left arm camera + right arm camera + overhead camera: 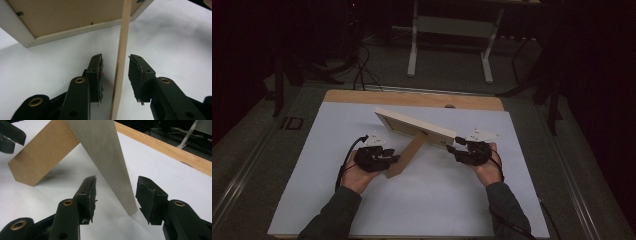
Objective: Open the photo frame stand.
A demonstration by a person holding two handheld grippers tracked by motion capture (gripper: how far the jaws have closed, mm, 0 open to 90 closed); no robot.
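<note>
While the picture frame [414, 127] stood tilted on the table [332, 150]:
its stand [121, 62] sat untouched between the left gripper [115, 75]'s open jaws; the right gripper [115, 197] gaped around the frame's edge.

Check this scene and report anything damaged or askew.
The rubber pads on the right gripper look frayed and torn at their edges, as do those on the left gripper. The cream wooden picture frame leans on its brown fibreboard stand, as intended.

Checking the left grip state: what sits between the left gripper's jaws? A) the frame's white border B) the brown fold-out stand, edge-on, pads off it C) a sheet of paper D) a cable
B: in the left gripper view the thin brown stand runs between the left gripper, with a gap on each side.
</note>
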